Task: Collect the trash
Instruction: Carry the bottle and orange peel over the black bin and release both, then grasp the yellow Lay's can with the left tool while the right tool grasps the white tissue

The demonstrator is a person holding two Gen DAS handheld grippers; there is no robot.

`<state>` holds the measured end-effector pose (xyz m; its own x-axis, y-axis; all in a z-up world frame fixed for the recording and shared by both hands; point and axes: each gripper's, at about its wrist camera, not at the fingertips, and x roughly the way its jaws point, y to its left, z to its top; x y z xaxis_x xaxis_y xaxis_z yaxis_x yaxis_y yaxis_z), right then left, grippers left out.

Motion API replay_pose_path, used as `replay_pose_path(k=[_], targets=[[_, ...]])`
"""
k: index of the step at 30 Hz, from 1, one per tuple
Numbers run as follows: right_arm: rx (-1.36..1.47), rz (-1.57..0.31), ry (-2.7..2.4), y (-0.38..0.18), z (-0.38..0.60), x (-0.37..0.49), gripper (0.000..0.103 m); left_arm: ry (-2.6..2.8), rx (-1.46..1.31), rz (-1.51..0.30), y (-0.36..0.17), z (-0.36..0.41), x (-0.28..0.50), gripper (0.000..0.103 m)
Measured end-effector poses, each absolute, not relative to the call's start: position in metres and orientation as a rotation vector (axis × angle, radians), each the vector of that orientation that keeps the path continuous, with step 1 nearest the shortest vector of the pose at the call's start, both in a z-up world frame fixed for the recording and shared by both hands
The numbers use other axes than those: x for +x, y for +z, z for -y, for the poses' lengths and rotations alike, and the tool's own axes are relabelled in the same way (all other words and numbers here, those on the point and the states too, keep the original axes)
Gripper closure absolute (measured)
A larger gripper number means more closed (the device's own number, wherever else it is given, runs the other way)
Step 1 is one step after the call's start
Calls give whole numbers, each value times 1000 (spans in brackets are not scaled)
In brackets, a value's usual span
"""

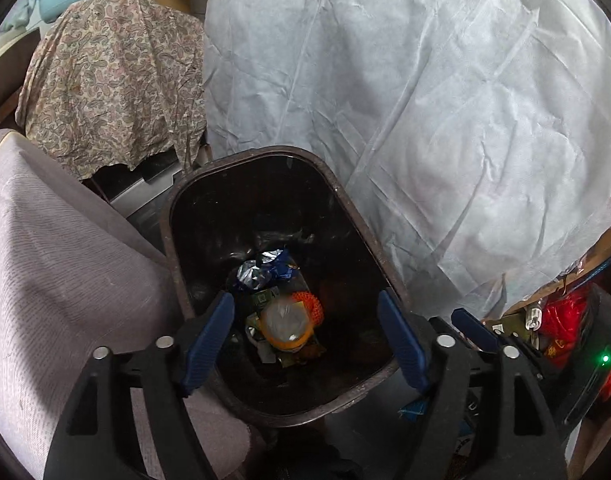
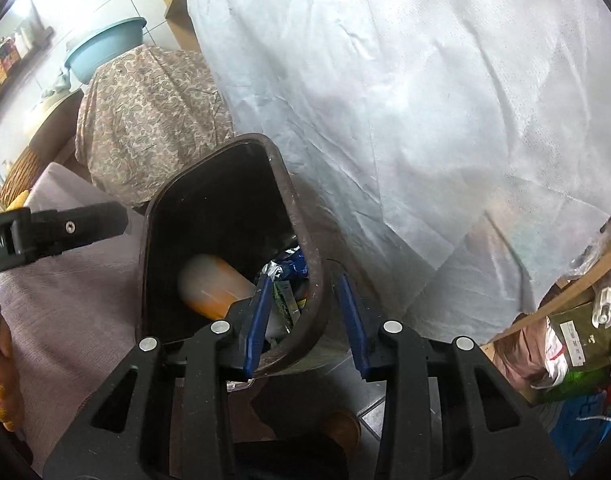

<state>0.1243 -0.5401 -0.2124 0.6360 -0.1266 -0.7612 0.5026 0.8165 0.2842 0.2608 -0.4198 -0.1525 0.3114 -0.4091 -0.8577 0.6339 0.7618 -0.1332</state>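
Note:
A dark brown bin (image 1: pixel 193 308) stands open below me, with foil wrappers (image 1: pixel 261 270), an orange net (image 1: pixel 311 304) and paper scraps at its bottom. My left gripper (image 1: pixel 305 300) is open above the bin's mouth. Between and below its fingers is a blurred clear bottle with orange contents (image 1: pixel 283 322), free of both pads. That bottle (image 2: pixel 213 288) shows inside the bin in the right wrist view. My right gripper (image 2: pixel 305 280) straddles the bin's near rim (image 2: pixel 317 308), one finger inside and one outside, with a gap on each side.
A white sheet (image 1: pixel 425 100) drapes a large shape behind the bin. A paisley cloth (image 1: pixel 113 88) and a teal basin (image 2: pixel 105 48) sit at the back left, a mauve cushion (image 1: pixel 57 260) at the left. Packets (image 2: pixel 573 340) fill a shelf at the right. A hand (image 2: pixel 3 380) holds the left gripper's body (image 2: pixel 65 228).

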Motion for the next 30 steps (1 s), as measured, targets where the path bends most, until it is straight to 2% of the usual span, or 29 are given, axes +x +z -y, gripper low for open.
replay_pose_path(k=[3, 9, 13, 16, 23, 26, 30], targets=[[505, -804, -375, -209, 537, 124, 67, -698, 218, -1047, -145, 413, 263, 26], [488, -787, -352, -193, 525, 124, 66, -728, 172, -997, -116, 394, 250, 14], [467, -760, -320, -172, 509, 124, 59, -781, 153, -973, -95, 364, 238, 10], [428, -740, -283, -155, 491, 126, 49, -785, 154, -936, -80, 333, 229, 8], [379, -728, -128, -120, 441, 139, 46, -721, 158, -841, -46, 250, 210, 6], [351, -726, -25, -106, 411, 148, 37, -678, 147, -810, -38, 209, 204, 6], [277, -726, 121, -88, 363, 160, 33, -603, 175, -775, -35, 158, 200, 6]])
